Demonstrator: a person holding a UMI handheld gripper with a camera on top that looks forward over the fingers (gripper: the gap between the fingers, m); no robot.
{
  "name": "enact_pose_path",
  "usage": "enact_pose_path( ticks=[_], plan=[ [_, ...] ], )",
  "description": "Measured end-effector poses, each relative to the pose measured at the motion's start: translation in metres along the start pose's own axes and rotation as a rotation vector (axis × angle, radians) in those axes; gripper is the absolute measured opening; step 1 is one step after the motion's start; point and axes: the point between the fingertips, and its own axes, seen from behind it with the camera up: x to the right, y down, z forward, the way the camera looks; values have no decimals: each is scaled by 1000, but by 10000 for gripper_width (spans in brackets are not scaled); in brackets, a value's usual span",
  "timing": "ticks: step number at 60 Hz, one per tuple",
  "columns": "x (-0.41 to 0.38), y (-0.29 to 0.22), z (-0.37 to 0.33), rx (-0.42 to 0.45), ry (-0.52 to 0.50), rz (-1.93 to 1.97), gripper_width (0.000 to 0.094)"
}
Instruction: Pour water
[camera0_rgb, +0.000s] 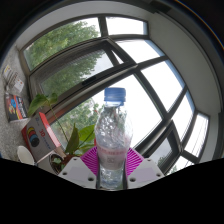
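Note:
A clear plastic water bottle (113, 135) with a blue cap (115, 96) stands upright between my gripper's (112, 165) fingers. Both magenta pads (91, 160) press against its lower body from either side, so the fingers are shut on it. The bottle looks lifted, with windows behind it and no table under it in view. Its base is hidden between the fingers.
Large window panes (150, 70) with dark frames fill the background. A green potted plant (62, 140) stands to the left of the fingers. Colourful boxes or books (40, 128) and a dark round object (25, 155) sit at the left by the sill.

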Motion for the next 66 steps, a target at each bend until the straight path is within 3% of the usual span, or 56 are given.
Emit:
enact_pose_path(
  ticks=[9, 18, 30, 44, 45, 49, 58, 60, 63, 64, 66],
  plan=[
    [12, 32, -14, -53, -43, 566, 297],
    [-49, 107, -25, -189, -140, 859, 298],
    [-155, 208, -36, -354, -214, 915, 298],
    [-239, 282, -53, -491, -269, 910, 303],
    [-232, 275, -47, -433, -247, 916, 299],
    [-233, 276, -46, -431, -237, 897, 307],
    [-236, 280, -48, -484, -232, 879, 495],
    [-239, 282, -51, -515, -242, 876, 588],
    [-240, 281, -57, -551, -259, 877, 838],
    [-239, 279, -59, -555, -261, 877, 866],
    [-236, 277, -65, -571, -258, 870, 835]
  ],
)
